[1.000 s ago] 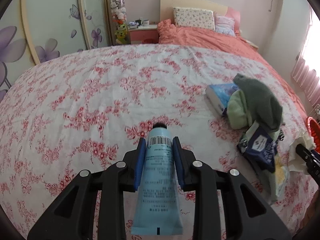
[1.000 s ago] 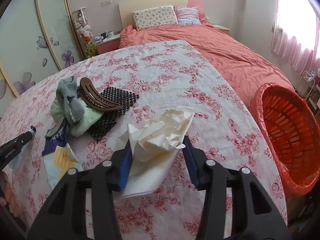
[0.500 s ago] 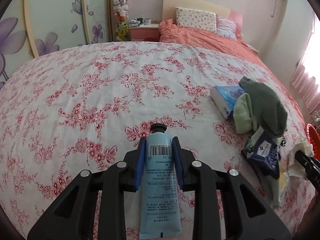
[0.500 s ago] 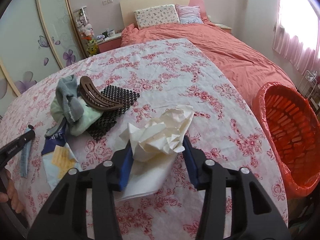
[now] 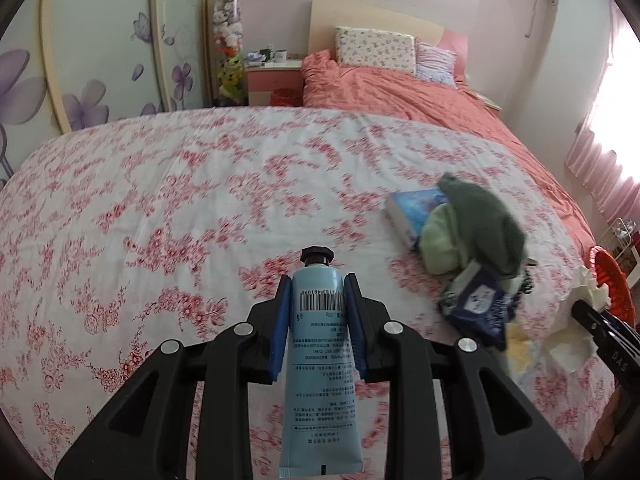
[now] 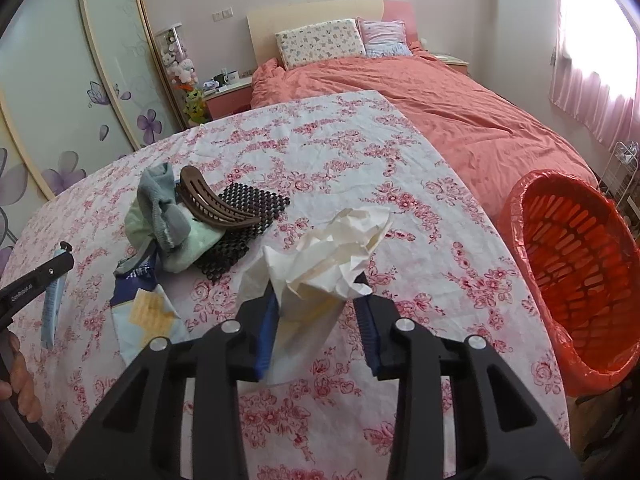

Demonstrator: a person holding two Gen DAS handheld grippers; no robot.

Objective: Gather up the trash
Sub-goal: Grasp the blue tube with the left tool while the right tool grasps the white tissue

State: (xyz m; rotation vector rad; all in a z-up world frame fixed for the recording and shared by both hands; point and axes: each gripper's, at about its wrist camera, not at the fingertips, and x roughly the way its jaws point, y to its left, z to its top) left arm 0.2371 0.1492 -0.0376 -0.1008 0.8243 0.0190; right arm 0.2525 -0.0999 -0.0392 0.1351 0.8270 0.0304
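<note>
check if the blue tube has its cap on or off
On. A black cap sits on the far end of the blue tube, which the left tool grips.

You are looking at a smooth, slightly glossy plastic tube [image 5: 320, 344]; crumpled matt paper [image 6: 332, 256]; wrinkled floral cloth [image 6: 360, 168]; at three o'clock, a glossy plastic-lined basket [image 6: 576, 264]; at ten o'clock, a perforated rubbery mat [image 6: 244, 224].

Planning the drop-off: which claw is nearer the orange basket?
Right. The right claw, closing around crumpled paper, sits beside the orange basket at the table's edge. The left claw, gripping a blue tube, is farther across the table.
</note>
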